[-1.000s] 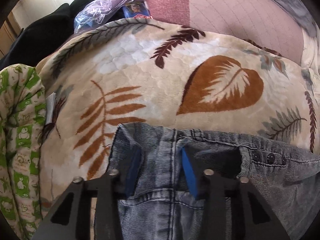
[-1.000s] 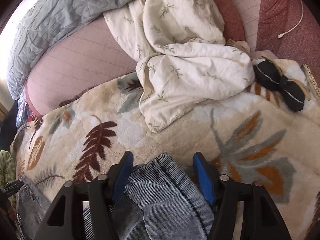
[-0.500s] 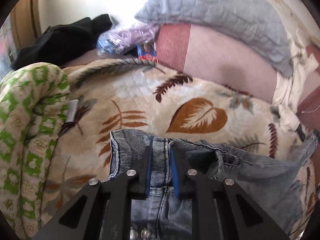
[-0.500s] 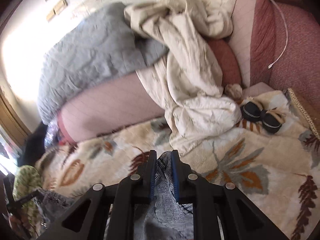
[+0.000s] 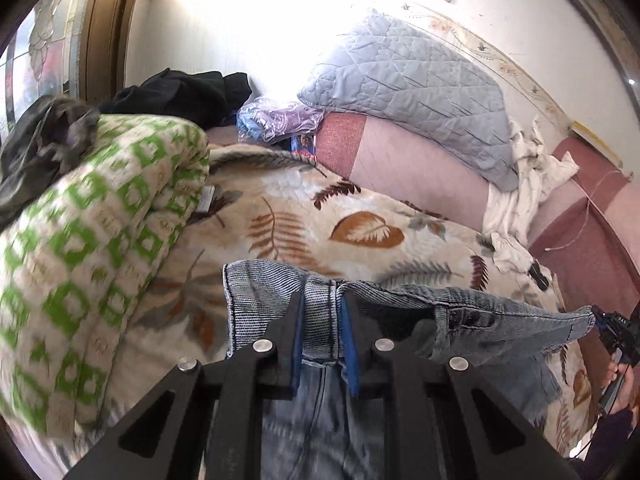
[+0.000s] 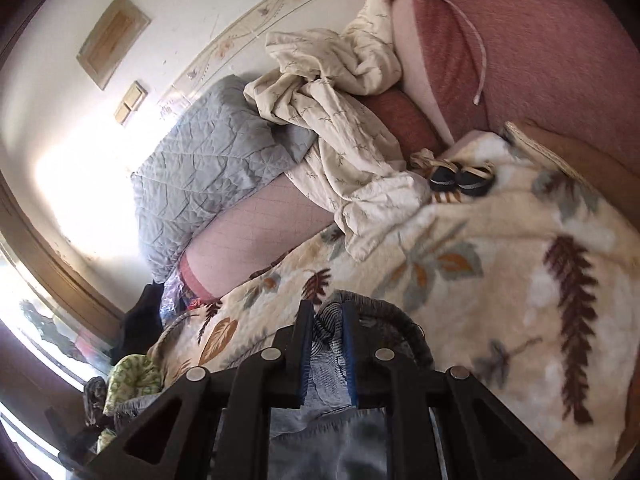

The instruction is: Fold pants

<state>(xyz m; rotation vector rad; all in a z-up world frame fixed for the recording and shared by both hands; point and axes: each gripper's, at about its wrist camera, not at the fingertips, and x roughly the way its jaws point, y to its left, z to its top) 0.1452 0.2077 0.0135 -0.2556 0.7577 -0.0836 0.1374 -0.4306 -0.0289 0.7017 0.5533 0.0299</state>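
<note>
The blue denim pants [image 5: 472, 320] hang by their waistband above a cream blanket with a leaf print [image 5: 320, 220]. My left gripper [image 5: 322, 312] is shut on the waistband at a belt loop near its left end. The waistband stretches right to my right gripper [image 5: 610, 330], seen small at the right edge. In the right wrist view my right gripper [image 6: 326, 322] is shut on a bunched fold of the pants [image 6: 326, 360]. The legs hang below, out of view.
A green-and-white patterned quilt [image 5: 92, 248] is rolled at the left. A grey quilted pillow [image 5: 412, 84] and a cream crumpled sheet [image 6: 344, 136] lie at the back. A black item [image 6: 460, 178] lies on the leaf blanket [image 6: 500, 248]. A white cable [image 6: 478, 48] runs over the red mattress.
Both grippers have closed on the waistband and lifted it up off the blanket. The pants now hang stretched between them, and more of the room and wall shows.
</note>
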